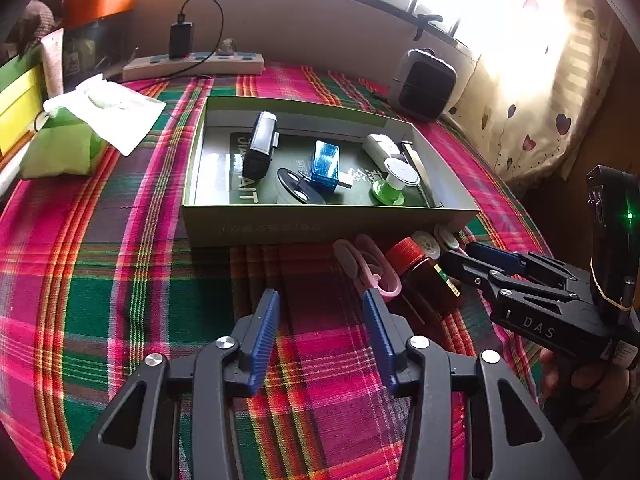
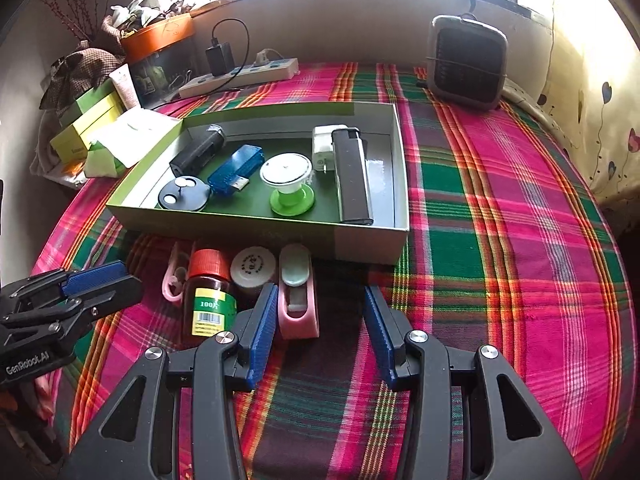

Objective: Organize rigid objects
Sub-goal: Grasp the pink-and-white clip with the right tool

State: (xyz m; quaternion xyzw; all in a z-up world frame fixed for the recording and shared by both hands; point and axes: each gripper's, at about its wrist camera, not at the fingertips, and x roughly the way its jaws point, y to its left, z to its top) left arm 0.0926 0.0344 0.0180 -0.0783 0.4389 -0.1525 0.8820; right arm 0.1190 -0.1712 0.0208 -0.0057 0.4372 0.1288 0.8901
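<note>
A shallow green box (image 1: 328,226) (image 2: 248,229) sits on the plaid cloth. It holds a black lighter (image 2: 352,176), a white adapter (image 2: 323,146), a green-and-white spool (image 2: 288,184), a blue USB device (image 1: 326,164) and a black disc (image 2: 183,194). In front of it lie a red-capped brown bottle (image 1: 424,276) (image 2: 208,300), a white round container (image 2: 253,268), a pink holder (image 2: 298,304) and pink scissors (image 1: 376,272). My left gripper (image 1: 320,300) (image 2: 130,278) is open over bare cloth. My right gripper (image 2: 320,296) (image 1: 458,254) is open, with the pink holder beside its left finger, unpressed.
A power strip (image 1: 192,64) with a black charger lies along the back wall. A green tissue pack (image 1: 68,148) sits at the left, and a small grey fan (image 2: 466,64) stands at the back right. A curtain (image 1: 540,100) hangs past the table's right edge.
</note>
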